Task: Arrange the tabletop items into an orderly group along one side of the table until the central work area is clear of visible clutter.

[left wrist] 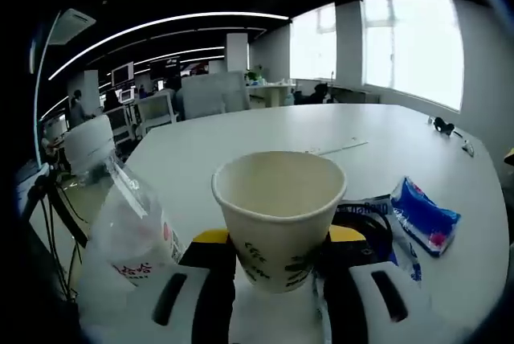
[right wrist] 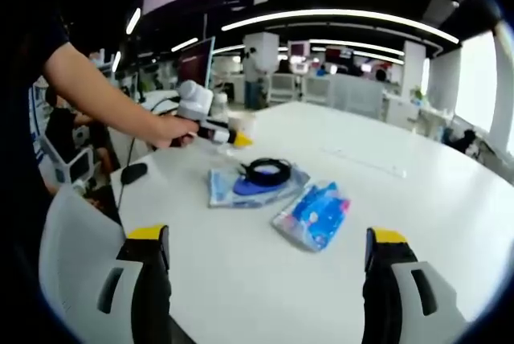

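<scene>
A cream paper cup (left wrist: 279, 214) with green print stands upright between my left gripper's (left wrist: 279, 268) jaws, which are shut on its lower body. In the right gripper view the same left gripper (right wrist: 202, 125) is held by a person's hand at the table's left edge, with the cup (right wrist: 240, 126) in it. A blue tissue pack (left wrist: 424, 214) (right wrist: 312, 214) lies on the white table (right wrist: 401, 223). A black cable coil (right wrist: 267, 170) rests on a blue pouch (right wrist: 249, 186). My right gripper (right wrist: 267, 280) is open over the bare near table.
A clear plastic bag with red print (left wrist: 132, 235) lies at the table's left edge. A black mouse (right wrist: 133, 172) sits near the person's arm. A small black item (left wrist: 443, 126) lies far right. Office chairs and desks stand beyond the table.
</scene>
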`<state>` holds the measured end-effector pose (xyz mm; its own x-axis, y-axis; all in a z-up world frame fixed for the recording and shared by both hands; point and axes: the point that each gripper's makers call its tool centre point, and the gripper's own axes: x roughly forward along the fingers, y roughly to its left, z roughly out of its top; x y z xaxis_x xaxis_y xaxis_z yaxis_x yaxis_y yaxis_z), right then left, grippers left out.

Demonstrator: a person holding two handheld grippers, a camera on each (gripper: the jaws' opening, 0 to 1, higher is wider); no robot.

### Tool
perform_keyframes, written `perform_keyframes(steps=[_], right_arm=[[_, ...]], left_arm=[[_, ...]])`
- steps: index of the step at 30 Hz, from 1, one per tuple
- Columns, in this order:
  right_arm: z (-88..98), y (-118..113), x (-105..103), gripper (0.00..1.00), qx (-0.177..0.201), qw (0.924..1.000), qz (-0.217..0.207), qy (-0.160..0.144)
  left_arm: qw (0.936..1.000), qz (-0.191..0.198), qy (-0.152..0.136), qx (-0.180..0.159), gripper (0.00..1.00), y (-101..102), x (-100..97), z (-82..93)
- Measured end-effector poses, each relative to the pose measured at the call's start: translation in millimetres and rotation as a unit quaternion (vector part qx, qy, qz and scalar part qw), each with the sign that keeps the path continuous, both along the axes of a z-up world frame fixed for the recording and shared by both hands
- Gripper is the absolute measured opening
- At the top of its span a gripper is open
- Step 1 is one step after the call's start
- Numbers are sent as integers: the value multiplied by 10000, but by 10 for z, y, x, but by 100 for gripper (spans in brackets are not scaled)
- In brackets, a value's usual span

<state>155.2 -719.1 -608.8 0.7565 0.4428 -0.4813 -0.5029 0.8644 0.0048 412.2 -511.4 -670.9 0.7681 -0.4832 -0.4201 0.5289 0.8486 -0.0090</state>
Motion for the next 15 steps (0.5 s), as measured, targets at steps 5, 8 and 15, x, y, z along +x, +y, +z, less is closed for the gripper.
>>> perform_keyframes(steps=[5, 8, 15], right_arm=[[-1, -31, 4, 100, -31, 10000, -20, 12], [-37, -64, -5, 100, -23, 10000, -48, 57], [-85, -106, -34, 100, -4, 9999, -89, 121]], left_arm=[[9998, 167, 64, -53, 41, 25, -24, -46], [9997, 196, 104, -37, 41, 18, -39, -90], [9992, 323, 235, -14, 41, 32, -28, -213]])
